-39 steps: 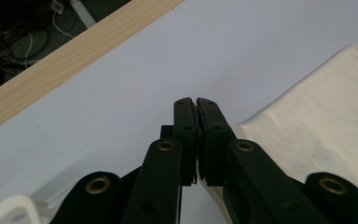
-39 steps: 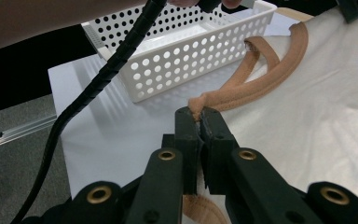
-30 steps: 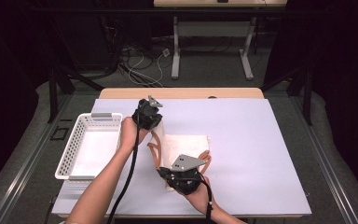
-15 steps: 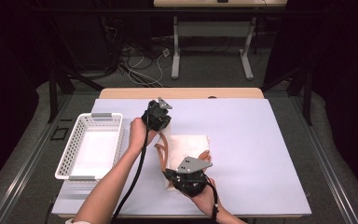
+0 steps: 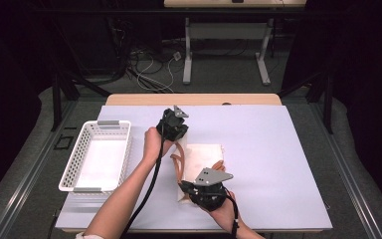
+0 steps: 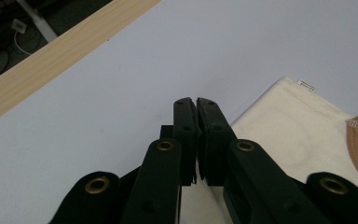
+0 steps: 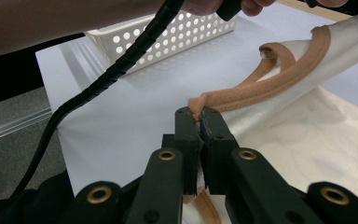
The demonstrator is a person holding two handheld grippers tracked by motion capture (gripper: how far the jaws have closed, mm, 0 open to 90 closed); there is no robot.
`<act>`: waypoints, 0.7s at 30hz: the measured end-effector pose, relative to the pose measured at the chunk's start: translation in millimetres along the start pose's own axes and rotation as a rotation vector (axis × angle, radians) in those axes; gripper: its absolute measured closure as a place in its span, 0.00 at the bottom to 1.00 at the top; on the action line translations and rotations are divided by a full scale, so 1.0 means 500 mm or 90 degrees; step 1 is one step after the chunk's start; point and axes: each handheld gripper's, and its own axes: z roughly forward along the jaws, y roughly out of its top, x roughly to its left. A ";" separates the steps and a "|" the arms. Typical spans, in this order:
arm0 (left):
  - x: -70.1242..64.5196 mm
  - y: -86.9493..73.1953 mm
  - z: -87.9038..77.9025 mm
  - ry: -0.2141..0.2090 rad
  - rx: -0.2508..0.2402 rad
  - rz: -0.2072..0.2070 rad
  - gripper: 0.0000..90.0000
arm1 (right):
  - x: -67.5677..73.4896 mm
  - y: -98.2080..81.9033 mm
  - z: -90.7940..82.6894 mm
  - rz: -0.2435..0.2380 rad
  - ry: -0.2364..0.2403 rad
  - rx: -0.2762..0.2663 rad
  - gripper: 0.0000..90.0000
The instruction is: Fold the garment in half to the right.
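Since a second ago, the left gripper (image 5: 175, 125) is sliding toward the right, over the far edge of the cream bag (image 5: 204, 159). Its jaws are clenched with nothing seen between them. The right gripper (image 7: 199, 116) is pinching the tan strap (image 7: 270, 79). The bag is lying mid-tabletop (image 5: 278, 149), beside the white basket (image 5: 97, 154).

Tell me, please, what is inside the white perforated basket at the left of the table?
The white perforated basket looks empty in the high view: its bare white floor shows, with nothing lying in it. The strip just inside its near wall is hidden by the rim.
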 end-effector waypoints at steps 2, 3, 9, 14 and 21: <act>-0.002 0.000 0.005 -0.005 -0.001 -0.002 0.97 | -0.002 -0.001 -0.004 0.001 0.000 -0.002 0.97; -0.002 0.000 0.005 -0.005 -0.001 -0.002 0.97 | -0.002 -0.001 -0.004 0.001 0.000 -0.002 0.97; -0.011 0.000 0.017 -0.013 -0.003 -0.006 0.96 | -0.012 -0.013 -0.017 0.003 -0.002 0.007 0.97; -0.017 0.001 0.024 -0.015 -0.010 -0.007 0.96 | -0.018 -0.019 -0.027 0.004 -0.007 0.010 0.97; -0.030 0.003 0.041 -0.018 -0.014 -0.007 0.96 | -0.027 -0.031 -0.041 0.009 -0.020 0.020 0.97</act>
